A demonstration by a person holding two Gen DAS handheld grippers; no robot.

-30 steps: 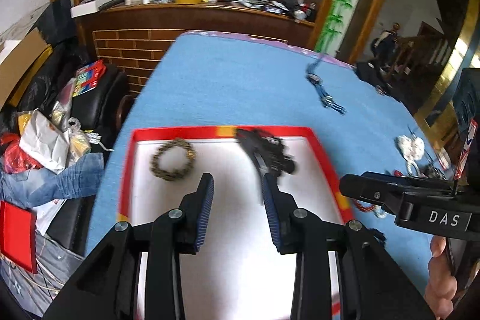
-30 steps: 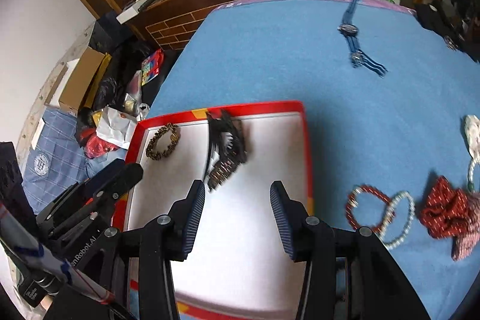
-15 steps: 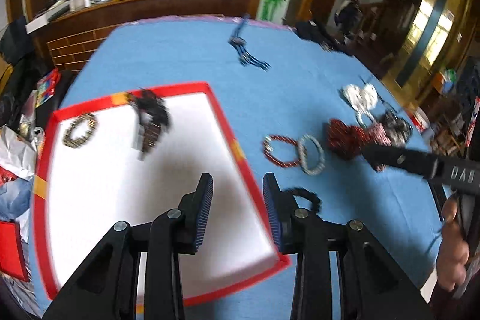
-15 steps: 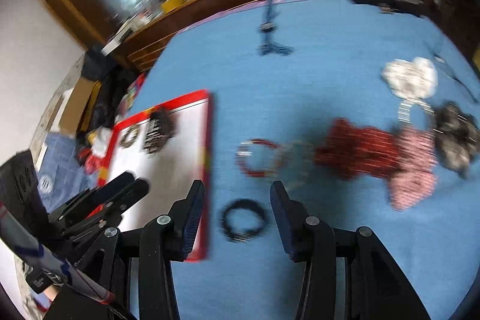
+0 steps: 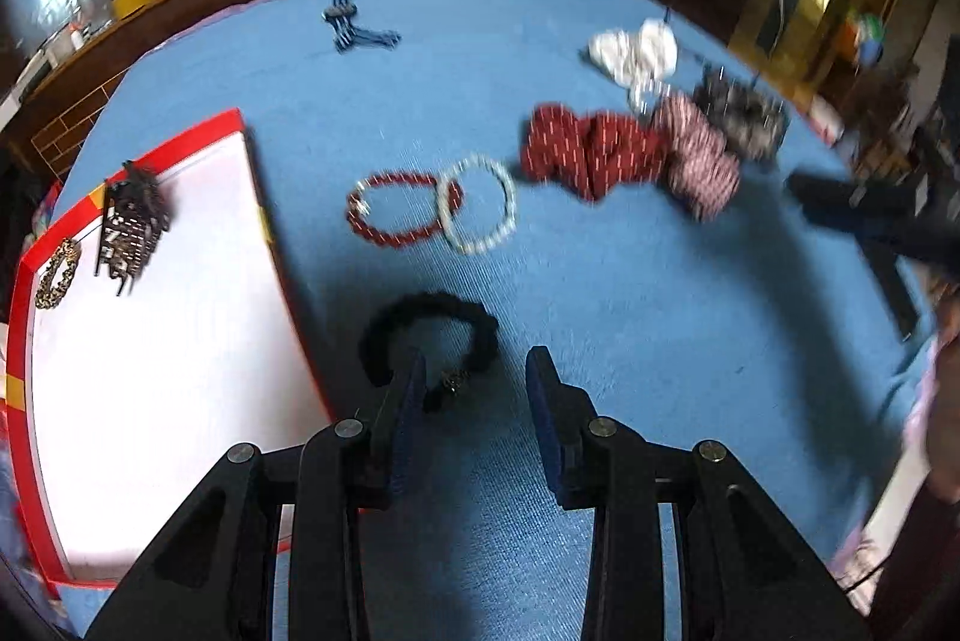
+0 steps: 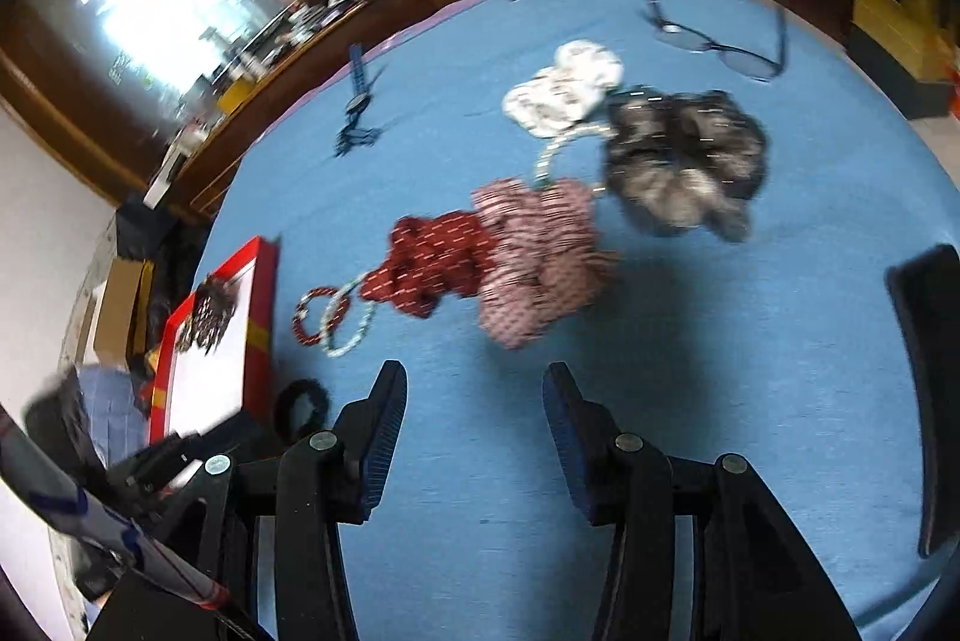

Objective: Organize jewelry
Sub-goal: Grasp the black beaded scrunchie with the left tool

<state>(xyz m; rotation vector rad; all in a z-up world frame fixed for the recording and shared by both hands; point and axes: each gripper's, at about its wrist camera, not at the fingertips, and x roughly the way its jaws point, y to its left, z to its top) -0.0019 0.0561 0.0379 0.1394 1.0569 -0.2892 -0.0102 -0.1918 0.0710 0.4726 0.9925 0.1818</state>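
Both claws are empty and part-open, the left claw [image 5: 474,389] apparently above the black hair tie [image 5: 429,335], the right claw [image 6: 474,407] above blue cloth [image 6: 690,341].

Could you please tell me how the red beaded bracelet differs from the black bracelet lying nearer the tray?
The red beaded bracelet is a thin string of red beads with pale accents; the black bracelet is thicker, dark and fuzzy-looking. The red one overlaps a white beaded bracelet, while the black one lies alone, just ahead of the left gripper. The red one lies farther from the tray. Both lie flat on the blue cloth, outside the tray.
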